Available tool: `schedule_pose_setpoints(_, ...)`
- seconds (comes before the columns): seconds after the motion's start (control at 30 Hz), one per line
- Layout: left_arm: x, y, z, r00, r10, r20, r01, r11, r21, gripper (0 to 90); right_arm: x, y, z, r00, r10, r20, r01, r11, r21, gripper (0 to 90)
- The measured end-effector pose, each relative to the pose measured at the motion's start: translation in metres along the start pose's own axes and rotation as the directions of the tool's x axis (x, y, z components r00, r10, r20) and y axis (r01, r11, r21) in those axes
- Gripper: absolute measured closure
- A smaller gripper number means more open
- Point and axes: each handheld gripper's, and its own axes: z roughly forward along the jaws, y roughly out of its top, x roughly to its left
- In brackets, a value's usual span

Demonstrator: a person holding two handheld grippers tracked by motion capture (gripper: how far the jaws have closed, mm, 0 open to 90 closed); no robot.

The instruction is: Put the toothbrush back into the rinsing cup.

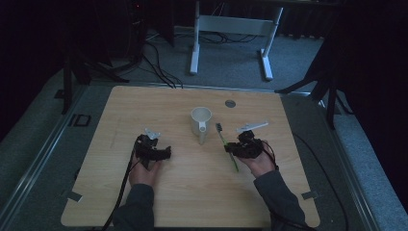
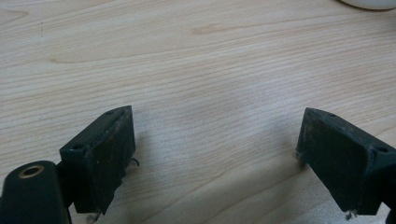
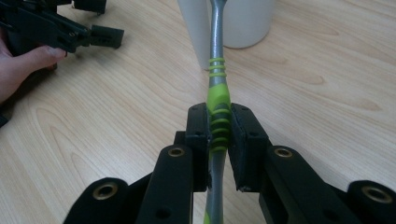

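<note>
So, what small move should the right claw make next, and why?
Probably lift the toothbrush slightly and carry it toward the white cup. The right claw is shut on its green grip, its head lies beside the cup, and the left claw rests open and apart.

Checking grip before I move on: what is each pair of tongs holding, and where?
The right tongs clamp the toothbrush on its green ribbed handle grip. The left tongs stand open, holding nothing.

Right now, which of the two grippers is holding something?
The right gripper, clamped on the green and grey toothbrush. The left gripper has its jaws wide apart over bare table.
</note>
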Motion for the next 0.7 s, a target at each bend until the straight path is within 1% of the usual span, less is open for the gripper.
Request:
schedule_pose_setpoints(0.17, 0.0, 0.0, 0.0, 1.0, 0.0, 0.0, 0.0, 1.0, 0.0, 11.8, 0.0011, 0.0028, -0.0008, 1.0, 0.0, -0.001, 0.0, 1.0, -0.017, 78.8)
schedule_pose_setpoints(0.33, 0.0, 0.0, 0.0, 1.0, 0.0, 0.0, 0.0, 1.0, -0.001, 11.8, 0.0021, 0.0038, -0.0012, 0.9999, 0.006, -0.011, -0.006, 0.999, -0.034, 78.8)
schedule_pose_setpoints(0.7, 0.0, 0.0, 0.0, 1.0, -0.001, 0.0, 0.001, 1.0, 0.0, 11.8, 0.0029, 0.0065, -0.0035, 0.9999, 0.007, -0.012, -0.008, 0.998, -0.063, 78.8)
